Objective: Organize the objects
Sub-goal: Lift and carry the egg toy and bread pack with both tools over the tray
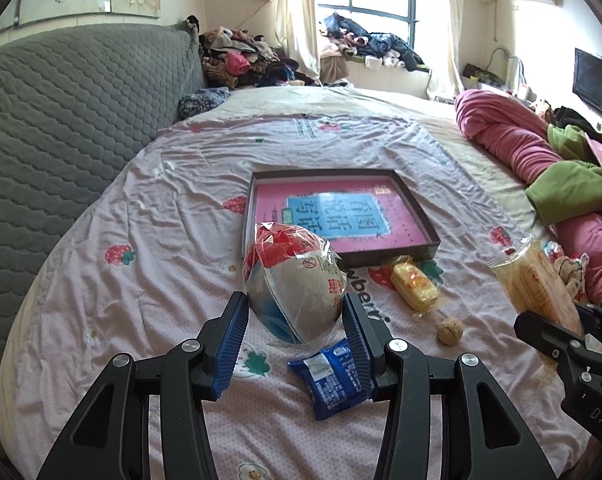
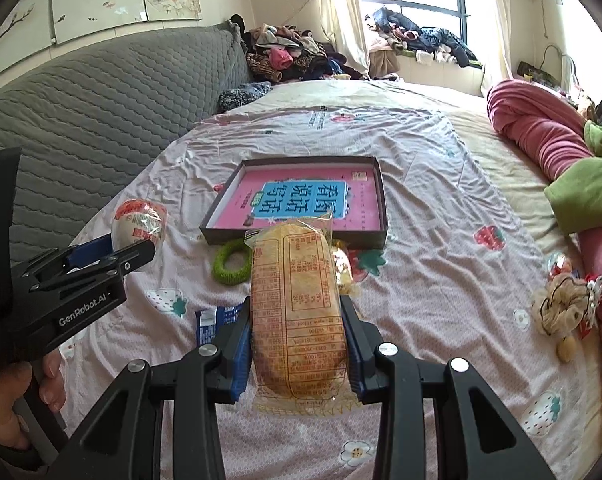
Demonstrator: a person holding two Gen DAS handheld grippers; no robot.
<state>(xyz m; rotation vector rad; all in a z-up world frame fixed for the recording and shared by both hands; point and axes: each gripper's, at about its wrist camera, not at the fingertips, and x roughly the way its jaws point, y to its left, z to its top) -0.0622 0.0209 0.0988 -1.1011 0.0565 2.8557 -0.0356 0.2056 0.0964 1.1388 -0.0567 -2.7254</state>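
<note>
My left gripper (image 1: 295, 316) is shut on a round bun in a clear wrapper with red print (image 1: 295, 280), held above the bed; the same bun (image 2: 139, 226) shows at the left in the right wrist view. My right gripper (image 2: 297, 332) is shut on a long wrapped yellow cake (image 2: 297, 304), also lifted; it appears at the right edge as the wrapped cake (image 1: 537, 280). Ahead lies a shallow dark box (image 1: 417, 204) with a pink and blue book inside, seen again as the box (image 2: 383, 200). A blue snack packet (image 1: 333, 384) lies on the sheet under the left gripper.
On the strawberry-print sheet lie a small yellow wrapped cake (image 1: 415, 286), a walnut (image 1: 449, 331), a green ring (image 2: 232, 266) and a hair scrunchie (image 2: 561, 308). A grey padded headboard (image 1: 61, 128) runs along the left; a pink and green quilt (image 1: 541, 152) is heaped at right.
</note>
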